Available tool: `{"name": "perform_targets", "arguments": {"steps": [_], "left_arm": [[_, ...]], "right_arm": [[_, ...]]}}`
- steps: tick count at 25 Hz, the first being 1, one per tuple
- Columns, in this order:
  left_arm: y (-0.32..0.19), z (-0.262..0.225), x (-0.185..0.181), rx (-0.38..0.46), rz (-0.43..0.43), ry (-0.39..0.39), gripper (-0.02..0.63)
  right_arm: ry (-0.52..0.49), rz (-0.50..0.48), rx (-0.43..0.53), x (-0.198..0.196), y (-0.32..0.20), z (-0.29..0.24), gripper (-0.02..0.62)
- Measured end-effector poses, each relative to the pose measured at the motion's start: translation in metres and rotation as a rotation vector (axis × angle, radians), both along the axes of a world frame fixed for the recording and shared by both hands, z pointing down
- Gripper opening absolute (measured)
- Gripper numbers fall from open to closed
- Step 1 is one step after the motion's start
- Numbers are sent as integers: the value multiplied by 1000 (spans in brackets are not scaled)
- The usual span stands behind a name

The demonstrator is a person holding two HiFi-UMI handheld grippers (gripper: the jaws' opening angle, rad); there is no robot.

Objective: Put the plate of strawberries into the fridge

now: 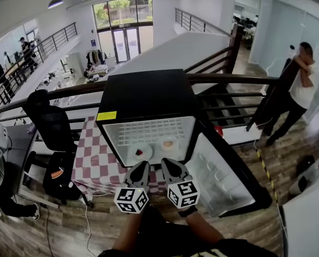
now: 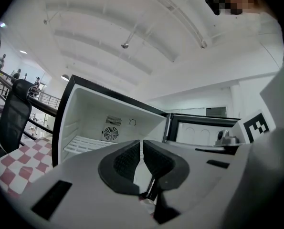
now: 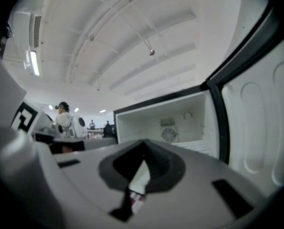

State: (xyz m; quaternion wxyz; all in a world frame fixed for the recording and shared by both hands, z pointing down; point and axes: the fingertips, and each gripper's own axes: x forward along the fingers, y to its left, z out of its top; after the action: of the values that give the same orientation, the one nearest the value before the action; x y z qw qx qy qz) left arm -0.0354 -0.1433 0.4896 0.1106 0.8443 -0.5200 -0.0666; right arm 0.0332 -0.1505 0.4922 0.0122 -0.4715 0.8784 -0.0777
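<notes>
A white plate (image 1: 146,156) with one red strawberry (image 1: 139,152) sits inside the fridge (image 1: 143,92).

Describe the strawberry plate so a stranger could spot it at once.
Find the black fridge standing open on the checked cloth. Two white plates sit on its floor, under the wire shelf. Take the left plate, which carries one small red berry; the right plate holds something pale orange.
</notes>
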Motion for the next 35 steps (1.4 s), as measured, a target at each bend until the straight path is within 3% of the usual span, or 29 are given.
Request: {"name": "perform_targets", "arguments": {"steps": [7, 23, 35], "left_arm": [[1, 2, 4, -10, 6, -13, 41], [-5, -4, 14, 1, 41, -32, 40], [-12, 2, -6, -14, 24, -40, 40]], "right_arm": [[1, -27, 5, -9, 7, 0, 20], [3, 21, 28, 2, -1, -4, 20], [-8, 1, 33, -16, -10, -7, 20]]}}
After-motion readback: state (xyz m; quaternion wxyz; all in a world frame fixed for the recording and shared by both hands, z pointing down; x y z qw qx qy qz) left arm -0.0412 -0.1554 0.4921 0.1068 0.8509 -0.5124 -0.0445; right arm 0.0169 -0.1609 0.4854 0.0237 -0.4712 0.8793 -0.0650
